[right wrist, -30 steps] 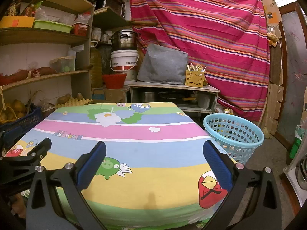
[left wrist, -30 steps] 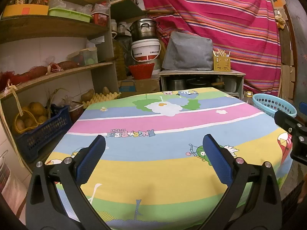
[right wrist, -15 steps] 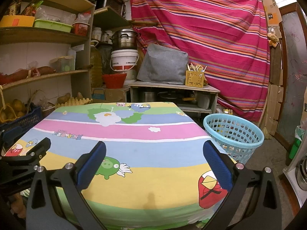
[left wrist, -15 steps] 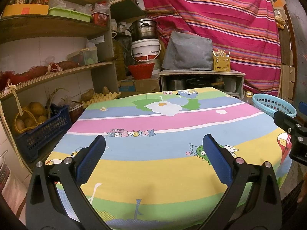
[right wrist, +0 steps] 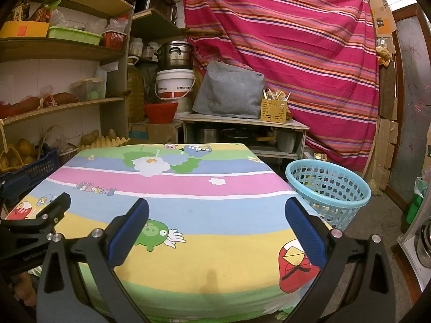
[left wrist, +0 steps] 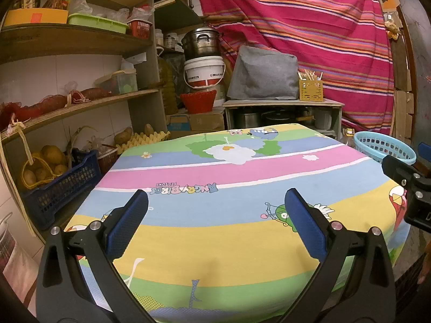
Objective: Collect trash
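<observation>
Over the surface (left wrist: 215, 231), spread with a smooth cartoon-printed cloth in pink, blue, yellow and green bands, we hold both claws level and pointing forward. Our left claw (left wrist: 215, 223) has its ribbed blue pads (left wrist: 126, 223) wide apart, gripping nothing. Our right claw (right wrist: 215, 226) is likewise spread and empty, just right of the left one. Beside the surface's right edge, on the floor, stands the round light-blue plastic basket (right wrist: 331, 188) with perforated walls; small scraps show dimly through its holes. No trash lies on the cloth. Behind the surface hangs a striped magenta curtain (right wrist: 282, 40).
</observation>
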Tool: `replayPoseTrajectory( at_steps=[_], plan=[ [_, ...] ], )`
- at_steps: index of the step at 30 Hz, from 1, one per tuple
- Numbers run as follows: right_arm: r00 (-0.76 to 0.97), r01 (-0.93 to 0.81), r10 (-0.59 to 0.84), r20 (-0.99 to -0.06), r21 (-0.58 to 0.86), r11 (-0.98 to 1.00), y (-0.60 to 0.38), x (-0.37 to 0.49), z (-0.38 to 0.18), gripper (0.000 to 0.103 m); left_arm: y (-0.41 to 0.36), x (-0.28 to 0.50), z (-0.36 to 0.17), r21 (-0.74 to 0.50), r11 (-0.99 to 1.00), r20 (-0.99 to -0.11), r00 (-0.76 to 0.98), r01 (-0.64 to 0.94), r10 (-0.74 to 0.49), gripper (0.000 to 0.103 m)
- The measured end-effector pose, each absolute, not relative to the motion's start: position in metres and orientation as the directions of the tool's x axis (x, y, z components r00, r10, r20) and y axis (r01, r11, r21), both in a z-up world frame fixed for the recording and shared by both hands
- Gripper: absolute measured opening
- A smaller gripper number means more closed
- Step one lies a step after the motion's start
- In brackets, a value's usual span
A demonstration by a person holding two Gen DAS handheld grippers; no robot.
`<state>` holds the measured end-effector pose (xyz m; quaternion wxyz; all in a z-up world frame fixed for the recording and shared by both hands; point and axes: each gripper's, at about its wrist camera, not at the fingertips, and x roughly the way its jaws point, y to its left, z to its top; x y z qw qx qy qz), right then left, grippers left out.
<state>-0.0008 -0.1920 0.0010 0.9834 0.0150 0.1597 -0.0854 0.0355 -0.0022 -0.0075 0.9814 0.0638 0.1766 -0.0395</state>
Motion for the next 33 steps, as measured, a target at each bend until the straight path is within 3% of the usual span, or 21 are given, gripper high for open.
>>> replayPoseTrajectory(
  at_steps=[33],
  plan=[
    [0.934,0.171,-0.162,-0.320,0.001,0.985,-0.1929,-0.0005,0.0005,0.099,0.0000,0.0344,-0.0062,0.117,0.988,-0.346,0.937,0.098,-0.052,0.098]
  ],
)
